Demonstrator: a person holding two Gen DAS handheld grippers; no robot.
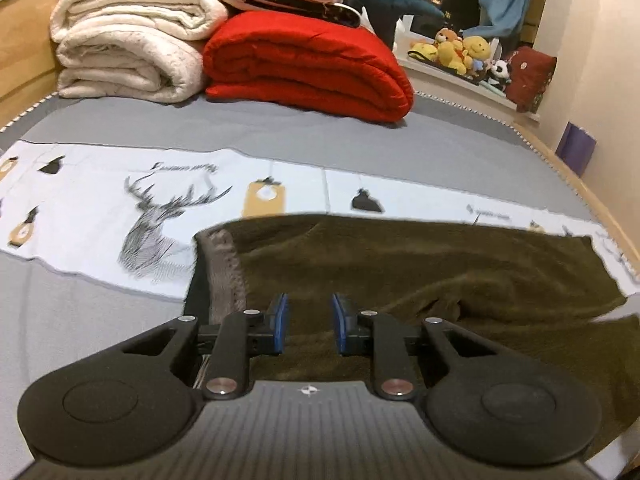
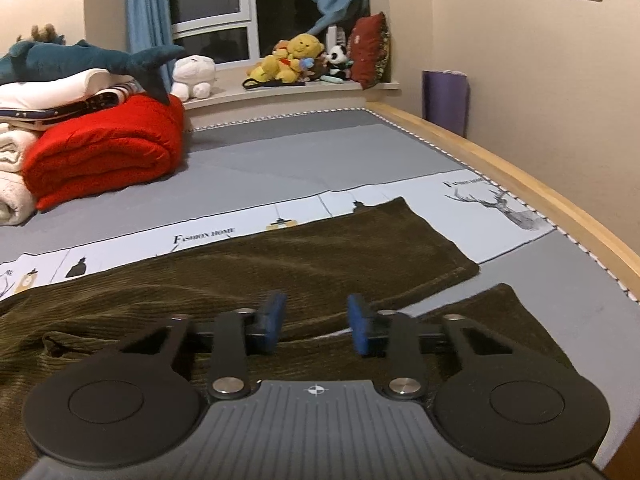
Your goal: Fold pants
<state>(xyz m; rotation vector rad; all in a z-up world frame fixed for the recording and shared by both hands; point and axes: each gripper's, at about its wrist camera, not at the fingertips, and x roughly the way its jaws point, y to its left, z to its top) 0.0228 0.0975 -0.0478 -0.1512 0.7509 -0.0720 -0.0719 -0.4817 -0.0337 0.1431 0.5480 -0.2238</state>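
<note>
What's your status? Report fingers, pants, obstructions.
Left gripper open over waistband end, right gripper open above legs. Pants spread flat on bed, unfolded. Red quilt well clear.

"FASHION HOME" on the printed white band (image 2: 200,236) of the bedsheet (image 2: 300,160)

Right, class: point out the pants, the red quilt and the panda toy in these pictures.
pants (image 2: 320,256): right wrist view, middle of the far leg.
red quilt (image 1: 308,64): left wrist view, top fold.
panda toy (image 2: 337,57): right wrist view, its head, on the windowsill.
</note>
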